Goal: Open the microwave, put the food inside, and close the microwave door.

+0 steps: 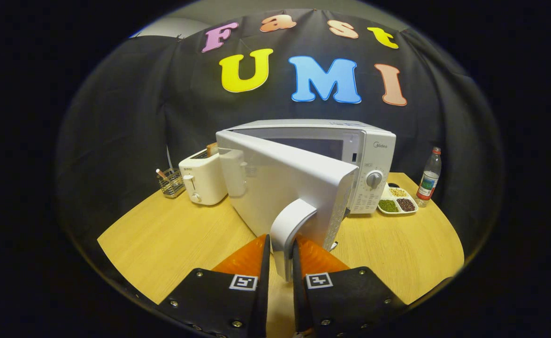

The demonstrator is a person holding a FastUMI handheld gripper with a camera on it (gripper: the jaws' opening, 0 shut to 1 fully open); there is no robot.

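Tool: clenched on the door handle.
Door: white, half open; bare desk on both sides.

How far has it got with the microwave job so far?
Done in part: the microwave door stands swung partly open. In hand: the gripper is shut on the door's handle, a finger on each side. Left: the food must go inside and the door be closed; I cannot tell which item on the wooden table is the food.
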